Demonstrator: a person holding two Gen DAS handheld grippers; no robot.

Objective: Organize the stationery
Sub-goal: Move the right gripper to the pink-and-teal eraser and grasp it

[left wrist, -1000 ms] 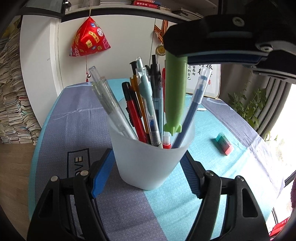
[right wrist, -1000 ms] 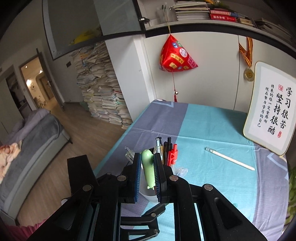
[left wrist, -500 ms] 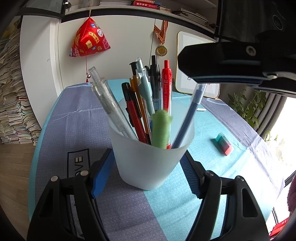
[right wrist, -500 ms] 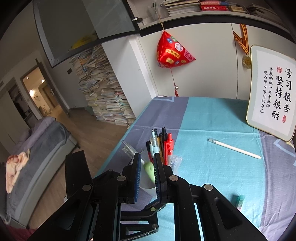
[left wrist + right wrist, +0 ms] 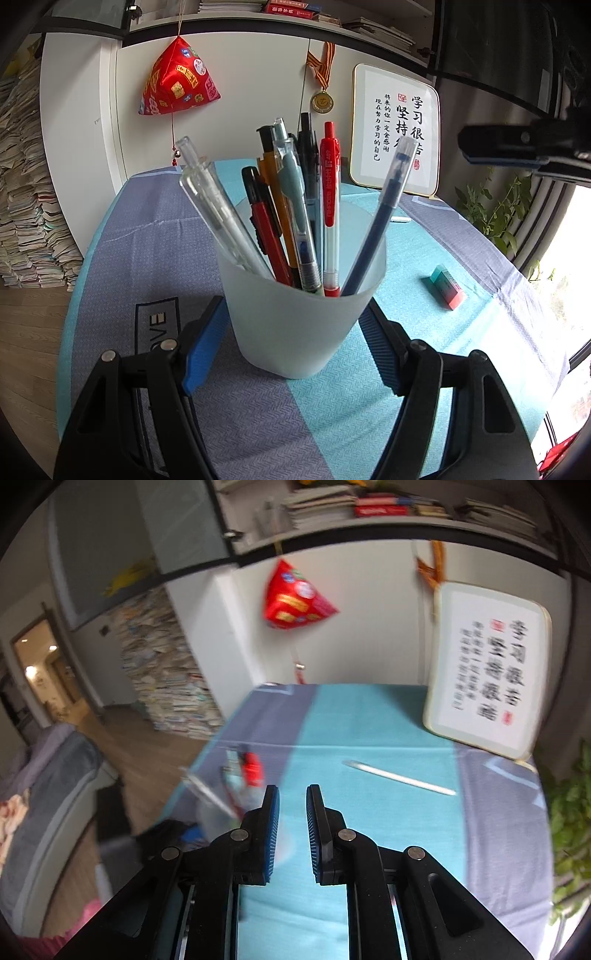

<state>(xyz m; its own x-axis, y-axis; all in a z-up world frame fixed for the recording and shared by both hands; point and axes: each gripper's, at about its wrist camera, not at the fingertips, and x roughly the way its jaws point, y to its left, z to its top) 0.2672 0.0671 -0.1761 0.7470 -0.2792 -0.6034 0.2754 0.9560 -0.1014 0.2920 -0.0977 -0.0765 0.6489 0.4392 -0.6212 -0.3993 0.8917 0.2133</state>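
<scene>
We see the left gripper (image 5: 295, 328) clenched on a frosted plastic pen cup (image 5: 301, 317), its blue pads (image 5: 201, 350) pressed to either side of the cup's lower wall; the cup stands upright on the blue-and-teal tablecloth (image 5: 369, 424); inside it lean a clear pen (image 5: 214, 206), a red-and-black pen (image 5: 264, 225), an orange pen (image 5: 275, 206), a teal pen (image 5: 293, 206), a black pen (image 5: 308, 162), a red click pen (image 5: 330, 206) and a dark blue capped pen (image 5: 380, 218); a teal-and-pink eraser (image 5: 447, 286) lies well apart on the cloth to the cup's right; the right gripper (image 5: 292, 812) holds nothing, its jaws nearly together with only a narrow gap over the cloth; a white pen (image 5: 399, 777) lies beyond it, before a framed calligraphy board (image 5: 487, 672).
</scene>
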